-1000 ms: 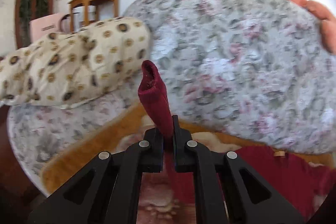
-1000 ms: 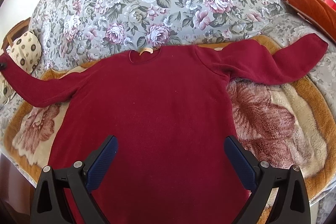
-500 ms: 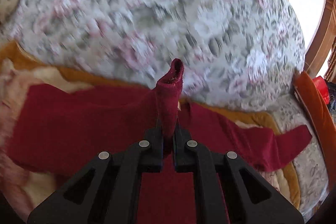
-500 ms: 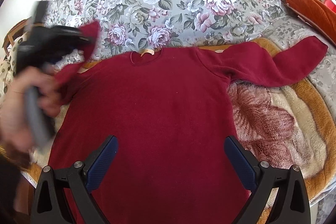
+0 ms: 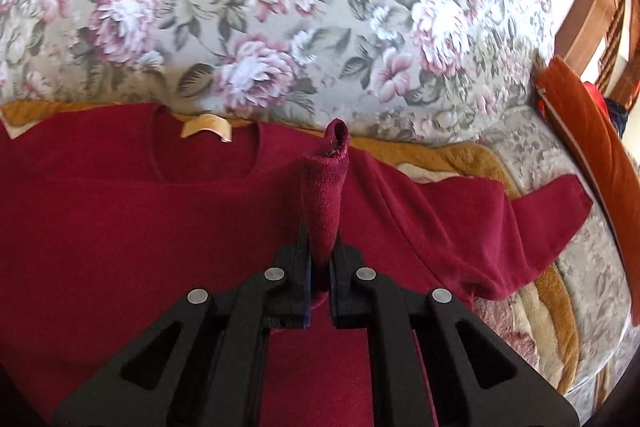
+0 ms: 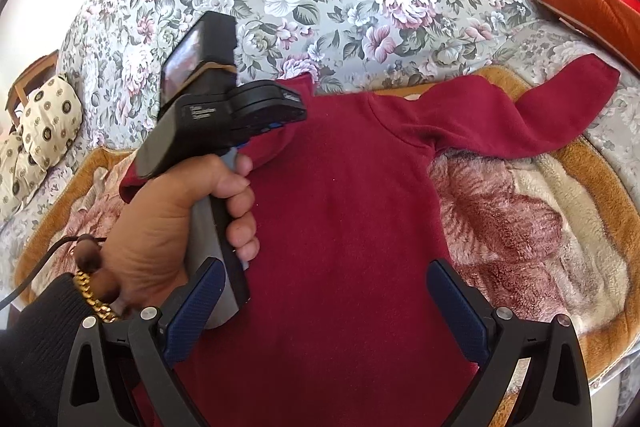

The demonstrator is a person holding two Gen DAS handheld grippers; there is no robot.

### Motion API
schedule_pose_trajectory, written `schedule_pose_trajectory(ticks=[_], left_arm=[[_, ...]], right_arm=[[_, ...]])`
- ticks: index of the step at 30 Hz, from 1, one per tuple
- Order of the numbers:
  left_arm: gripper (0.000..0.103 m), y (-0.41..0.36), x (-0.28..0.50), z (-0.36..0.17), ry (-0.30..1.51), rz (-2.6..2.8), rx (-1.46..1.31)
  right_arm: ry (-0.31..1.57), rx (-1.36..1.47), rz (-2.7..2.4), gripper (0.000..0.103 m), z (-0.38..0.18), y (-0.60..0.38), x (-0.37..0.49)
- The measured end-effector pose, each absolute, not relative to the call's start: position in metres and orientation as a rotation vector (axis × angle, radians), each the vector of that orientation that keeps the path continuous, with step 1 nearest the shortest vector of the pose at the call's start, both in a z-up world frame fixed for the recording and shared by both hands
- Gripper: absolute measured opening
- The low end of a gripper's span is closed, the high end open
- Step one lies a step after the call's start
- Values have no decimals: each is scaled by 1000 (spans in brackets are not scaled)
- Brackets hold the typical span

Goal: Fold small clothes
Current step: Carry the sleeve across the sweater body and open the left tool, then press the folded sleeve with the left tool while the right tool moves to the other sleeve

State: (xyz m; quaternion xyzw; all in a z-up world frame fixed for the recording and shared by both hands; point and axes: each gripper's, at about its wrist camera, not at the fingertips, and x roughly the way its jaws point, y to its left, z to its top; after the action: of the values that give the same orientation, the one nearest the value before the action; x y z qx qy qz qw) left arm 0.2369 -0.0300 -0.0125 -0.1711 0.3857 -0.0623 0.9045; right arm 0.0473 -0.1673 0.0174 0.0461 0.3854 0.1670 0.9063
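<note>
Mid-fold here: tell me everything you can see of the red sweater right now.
The red sweater is a dark red, fuzzy knit with a round neck and a tan label. It lies front-up on a plush blanket. One sleeve lies stretched out sideways; the other's cuff is pinched in the left gripper, above the chest.

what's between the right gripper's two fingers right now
Only the flat red sweater body lies in the gap of the right gripper, seen in the right wrist view; the fingers stand wide apart, not pinching it.
</note>
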Motion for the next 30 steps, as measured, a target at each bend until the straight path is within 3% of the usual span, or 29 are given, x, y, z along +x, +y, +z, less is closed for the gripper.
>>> schedule_pose_trajectory(ticks=[10, 13, 17, 24, 30], left_arm=[[6, -62, 251, -20, 819, -265, -339], [18, -68, 256, -29, 895, -286, -329], [52, -56, 238, -17, 875, -329, -376], [53, 29, 182, 22, 750, -190, -309], [52, 162, 151, 3, 744, 96, -463]], right_arm=[[787, 105, 346, 100, 18, -167, 44], [787, 109, 346, 100, 18, -168, 45], [790, 110, 347, 100, 17, -168, 45], [814, 116, 352, 100, 14, -169, 49], [818, 103, 352, 100, 13, -166, 50]])
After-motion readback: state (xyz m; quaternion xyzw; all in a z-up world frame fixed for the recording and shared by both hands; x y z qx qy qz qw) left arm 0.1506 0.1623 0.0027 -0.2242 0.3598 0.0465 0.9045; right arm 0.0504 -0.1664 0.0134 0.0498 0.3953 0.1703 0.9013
